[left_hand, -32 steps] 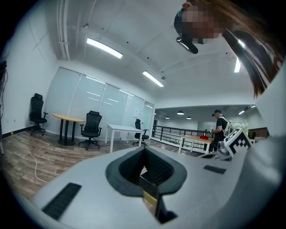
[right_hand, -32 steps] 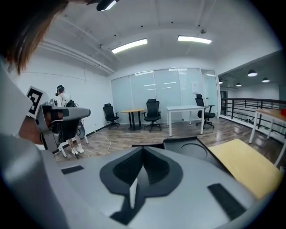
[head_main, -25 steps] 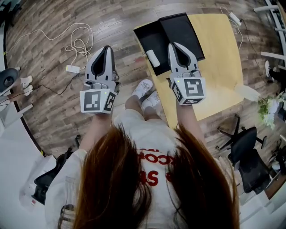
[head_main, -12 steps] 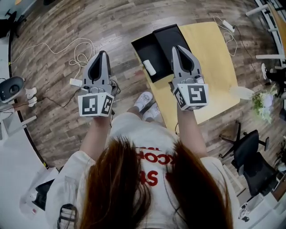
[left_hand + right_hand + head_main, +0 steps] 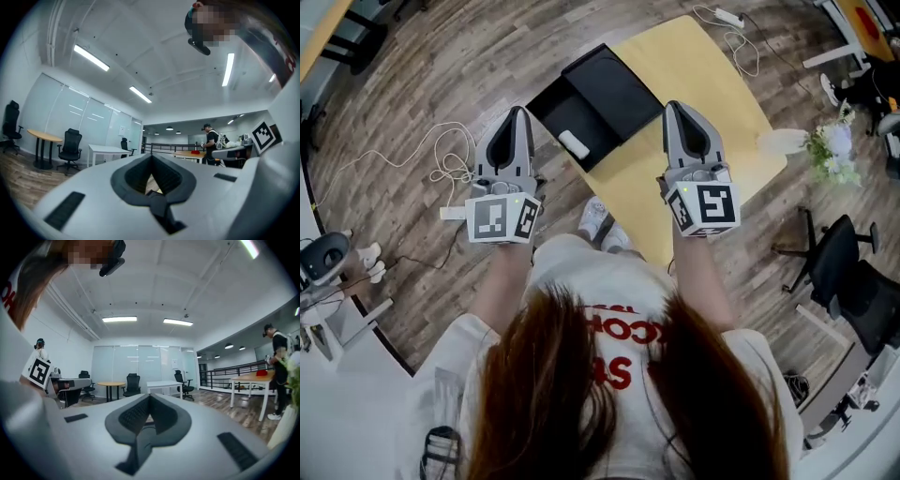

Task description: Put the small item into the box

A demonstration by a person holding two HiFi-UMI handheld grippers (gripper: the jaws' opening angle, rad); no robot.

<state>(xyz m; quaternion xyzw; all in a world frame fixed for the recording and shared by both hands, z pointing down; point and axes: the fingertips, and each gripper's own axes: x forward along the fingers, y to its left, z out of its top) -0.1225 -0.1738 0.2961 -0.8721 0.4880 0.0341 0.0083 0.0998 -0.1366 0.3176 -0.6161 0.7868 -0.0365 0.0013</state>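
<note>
Yellow table [image 5: 703, 103] has swung round beneath the person, and both grippers are drawn back empty.
Over the last second the left gripper [image 5: 517, 117] and right gripper [image 5: 678, 111] have lifted away from the table, each with its jaws pressed together on nothing and pointing level into the office. The small white item [image 5: 574, 144], a rounded oblong block, lies flat inside the black box [image 5: 614, 89] at the table's left corner in the head view, untouched, so the placing looks finished.
</note>
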